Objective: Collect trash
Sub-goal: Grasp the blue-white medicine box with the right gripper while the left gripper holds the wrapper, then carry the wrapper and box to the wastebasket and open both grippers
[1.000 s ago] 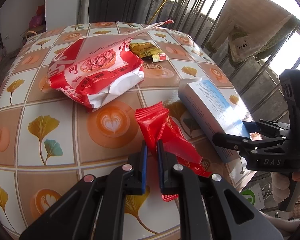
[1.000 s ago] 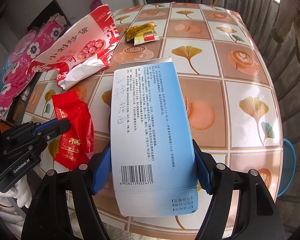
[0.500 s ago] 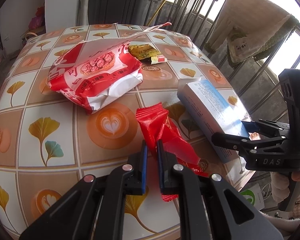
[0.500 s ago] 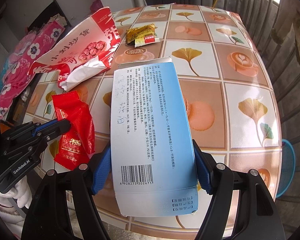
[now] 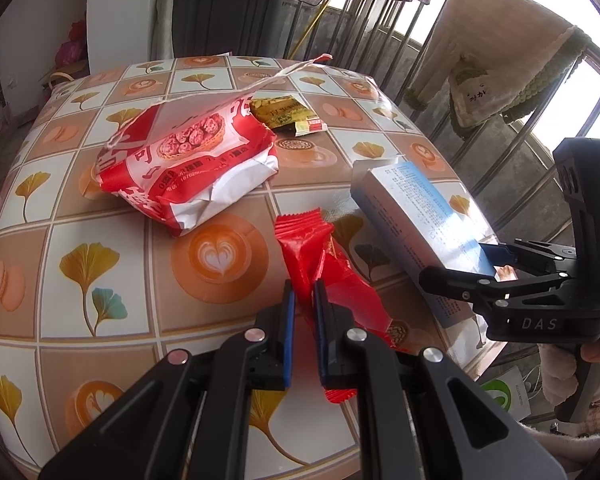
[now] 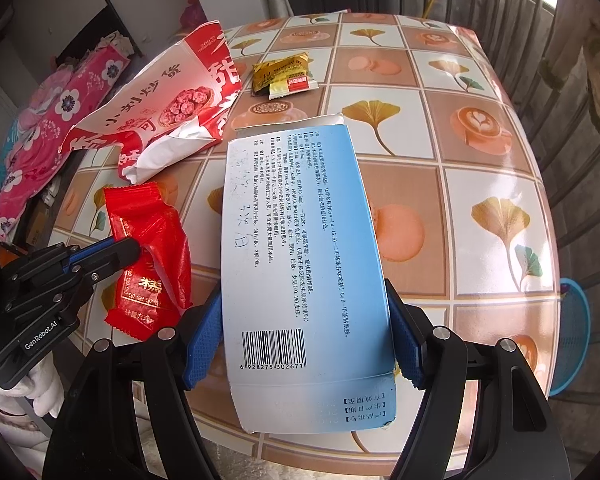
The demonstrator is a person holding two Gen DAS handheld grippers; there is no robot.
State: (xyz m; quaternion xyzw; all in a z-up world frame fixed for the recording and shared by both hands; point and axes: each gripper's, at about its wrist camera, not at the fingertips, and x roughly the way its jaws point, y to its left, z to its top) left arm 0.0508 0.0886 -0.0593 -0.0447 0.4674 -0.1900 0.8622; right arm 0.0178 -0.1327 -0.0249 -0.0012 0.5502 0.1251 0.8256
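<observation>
Two pieces of trash are gripped but neither has left the surface [image 5: 100, 320] with its ginkgo-and-coffee cloth, so the collecting looks barely begun. The left gripper [image 5: 303, 300] has its fingers nearly together, pinched on the near end of the red wrapper [image 5: 316, 252]; the right gripper [image 6: 304, 344] has its fingers wide apart yet clamped on both long edges of the blue-and-white box [image 6: 300, 240], at the near right edge. Left to gather: the big red-and-white snack bag [image 5: 188, 160] farther back and the small yellow sachet [image 5: 284, 114] beyond it (no bin is in view). Readable writing: the box's barcode number 6928275302671 and dense Chinese print, "GenRobot.AI" on the left gripper, "DAS" on the right.
</observation>
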